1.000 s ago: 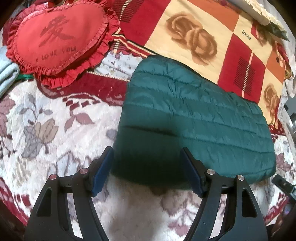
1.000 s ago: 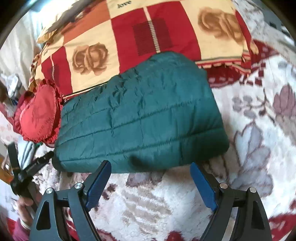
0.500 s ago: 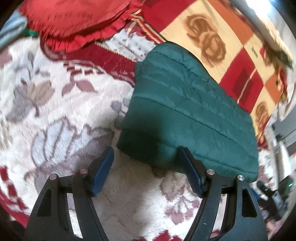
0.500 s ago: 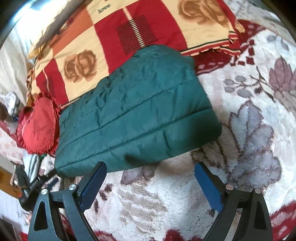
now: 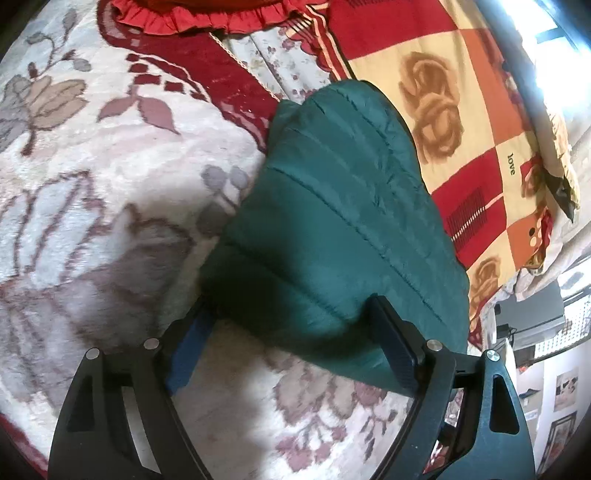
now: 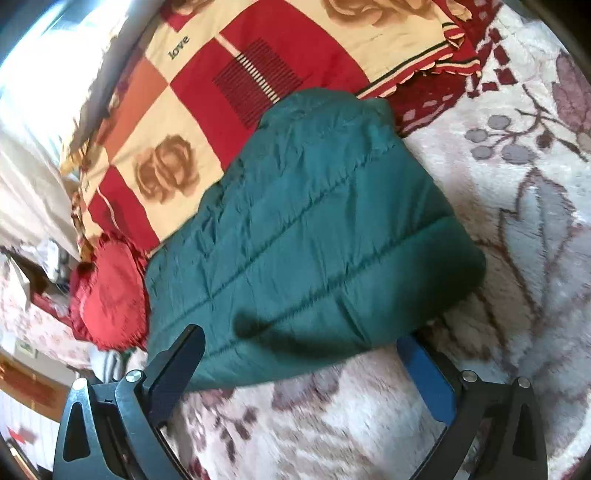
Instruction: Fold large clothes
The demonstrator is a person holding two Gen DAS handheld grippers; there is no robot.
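Left gripper (image 5: 291,332): jaws wide apart, straddling the near corner of the green quilted jacket (image 5: 332,229). The jacket's rounded edge sits between my two fingers, one finger to each side of the corner. Not clamped; there is fabric in the gap, but I can't tell if either pad actually touches it.

Right gripper (image 6: 301,363): jaws also wide apart, set at the jacket's (image 6: 314,229) near long edge. The edge bulges into the gap. The blue-padded finger (image 6: 424,373) is tucked just under the corner at that side; the other finger overlaps the hem at the opposite side. No grip on it.

The jacket is folded into a thick pad lying flat on the floral blanket (image 5: 92,192), directly ahead of both jaw pairs. Its far end overlaps the red-and-cream checked quilt (image 6: 192,122) with the rose print and "love" text.

Beyond my left jaws, far side: the ruffled rim of a red cushion (image 5: 221,14) at the top of the view. From the right wrist view the same red cushion (image 6: 110,295) sits just beside the jacket's far-left end, touching or nearly so.
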